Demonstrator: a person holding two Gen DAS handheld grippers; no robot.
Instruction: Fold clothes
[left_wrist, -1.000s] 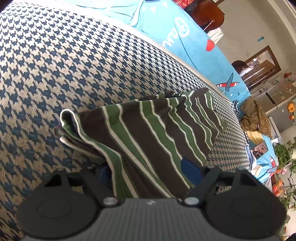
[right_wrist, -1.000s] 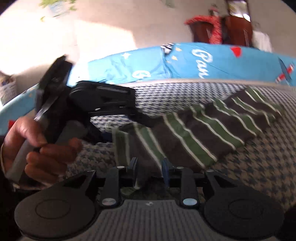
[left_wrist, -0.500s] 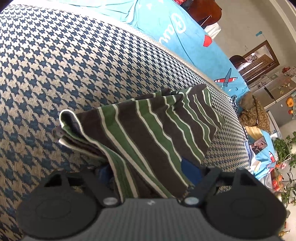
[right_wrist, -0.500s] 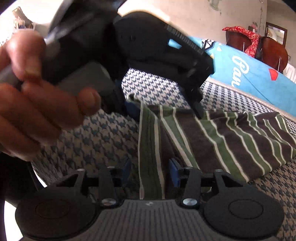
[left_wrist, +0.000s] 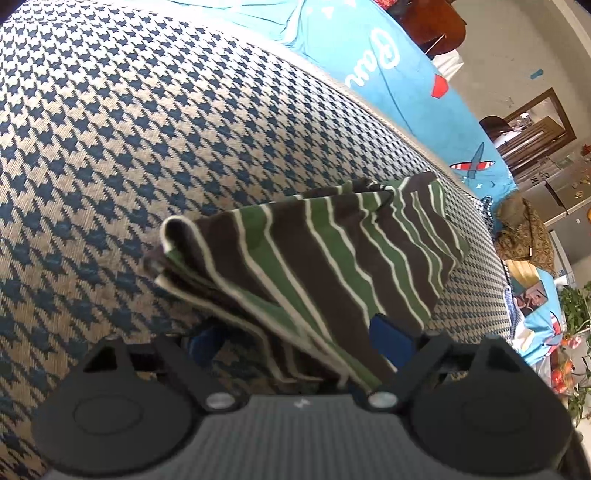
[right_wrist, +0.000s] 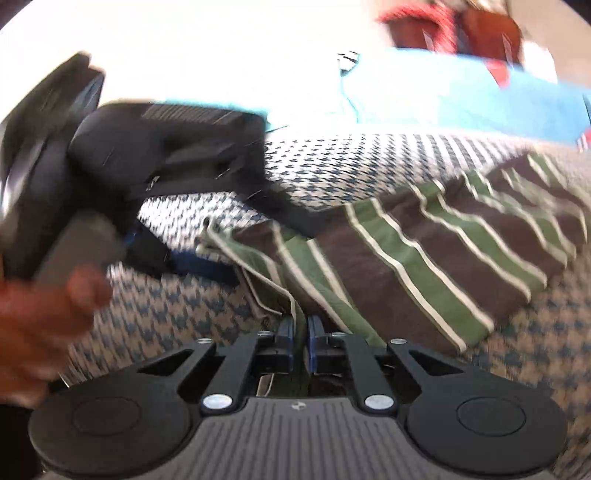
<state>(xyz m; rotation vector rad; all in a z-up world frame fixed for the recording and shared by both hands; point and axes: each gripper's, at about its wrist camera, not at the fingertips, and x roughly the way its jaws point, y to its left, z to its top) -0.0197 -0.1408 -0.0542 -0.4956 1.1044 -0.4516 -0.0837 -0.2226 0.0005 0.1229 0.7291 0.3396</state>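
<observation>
A folded garment (left_wrist: 332, 266) with brown, green and white stripes lies on a houndstooth cushion (left_wrist: 147, 129). My left gripper (left_wrist: 299, 341) is open, its blue pads wide apart on either side of the garment's near end. In the right wrist view the garment (right_wrist: 424, 258) stretches to the right. There the left gripper (right_wrist: 264, 251) has one finger over the folded end and one under it, held by a person's hand (right_wrist: 44, 306). My right gripper (right_wrist: 301, 339) is shut on the garment's near edge, its pads almost touching.
A bright blue printed sheet (left_wrist: 388, 74) covers the surface behind the cushion (right_wrist: 351, 166). A brown patterned cloth heap (left_wrist: 524, 236), potted plants (left_wrist: 576, 306) and wooden furniture (left_wrist: 535, 129) stand at the far right.
My right gripper's pads have closed onto the garment's edge, and its view has swung back and lower. The left gripper has stayed open around the folded end.
</observation>
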